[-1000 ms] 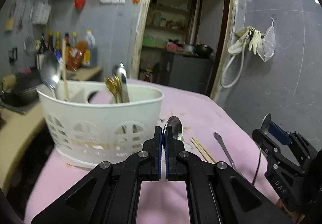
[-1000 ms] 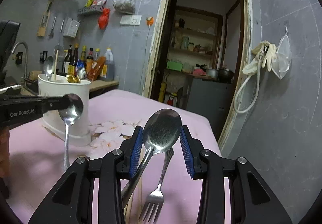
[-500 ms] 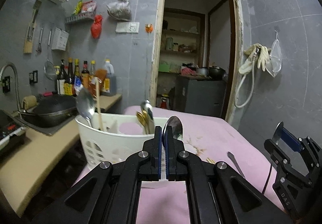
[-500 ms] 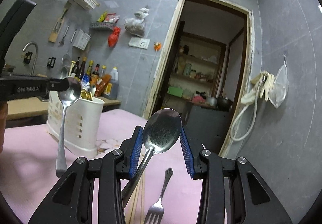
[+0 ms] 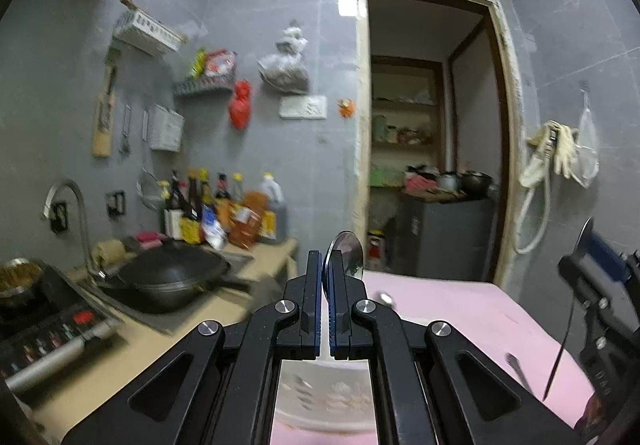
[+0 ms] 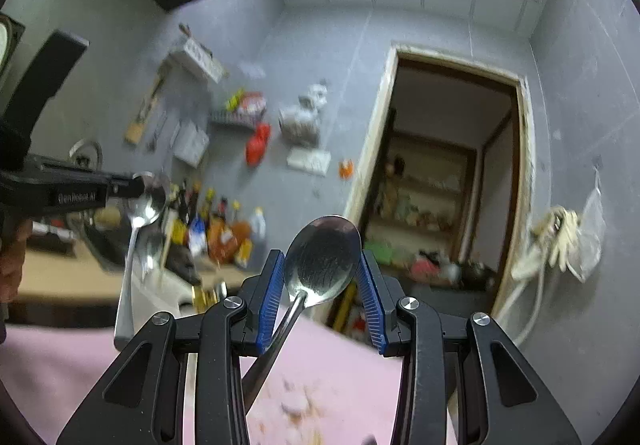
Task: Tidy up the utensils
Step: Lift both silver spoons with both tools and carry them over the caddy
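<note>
Steel spoons ride in both grippers, each pinched at the bowel end so the handle hangs free, which suits dropping it handle-first into a slot. The left gripper [image 5: 325, 285] is clenched edge-on across its spoon [image 5: 347, 254], bowl upright above the fingertips. The right gripper [image 6: 322, 287] grasps a larger spoon [image 6: 324, 259] across the width of its bowl, handle slanting down toward the pink tablecloth [image 6: 72, 369]. Between the left gripper's arms shows the white utensil caddy [image 5: 324, 393], directly beneath; its contents are too blurred to tell. In the right view the caddy [image 6: 160, 289] holds gold-coloured pieces and 1 wooden stick, I judge.
</note>
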The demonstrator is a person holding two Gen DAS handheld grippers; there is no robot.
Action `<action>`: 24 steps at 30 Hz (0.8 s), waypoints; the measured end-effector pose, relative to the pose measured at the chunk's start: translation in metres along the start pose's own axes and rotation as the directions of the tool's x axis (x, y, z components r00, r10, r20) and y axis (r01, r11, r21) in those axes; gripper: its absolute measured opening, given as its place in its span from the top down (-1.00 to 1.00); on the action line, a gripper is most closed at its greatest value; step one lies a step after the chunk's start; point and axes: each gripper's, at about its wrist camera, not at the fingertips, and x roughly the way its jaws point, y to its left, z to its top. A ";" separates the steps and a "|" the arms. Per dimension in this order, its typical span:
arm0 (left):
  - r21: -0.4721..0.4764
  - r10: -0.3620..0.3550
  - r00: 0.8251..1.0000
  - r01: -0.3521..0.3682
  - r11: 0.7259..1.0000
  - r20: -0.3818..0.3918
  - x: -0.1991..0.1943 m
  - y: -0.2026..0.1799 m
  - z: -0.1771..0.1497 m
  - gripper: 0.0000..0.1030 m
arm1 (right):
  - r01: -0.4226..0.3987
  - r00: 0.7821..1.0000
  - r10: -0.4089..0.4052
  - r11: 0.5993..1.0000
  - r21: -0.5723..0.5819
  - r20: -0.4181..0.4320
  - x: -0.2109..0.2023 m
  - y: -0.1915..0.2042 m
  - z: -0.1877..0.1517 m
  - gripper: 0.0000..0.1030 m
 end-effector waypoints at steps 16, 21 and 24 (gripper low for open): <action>0.006 0.231 0.973 -0.231 0.973 0.020 0.061 0.060 0.015 0.98 | -0.045 0.987 0.016 0.982 0.181 0.162 0.082 0.016 0.012 0.32; 0.041 0.269 0.962 -0.271 0.962 0.033 0.077 0.059 0.003 0.98 | -0.033 0.992 0.009 0.982 0.188 0.125 0.095 0.022 -0.004 0.32; 0.055 0.269 0.962 -0.271 0.961 0.038 0.083 0.054 -0.007 0.98 | -0.032 0.995 0.015 0.984 0.176 0.094 0.101 0.026 -0.011 0.32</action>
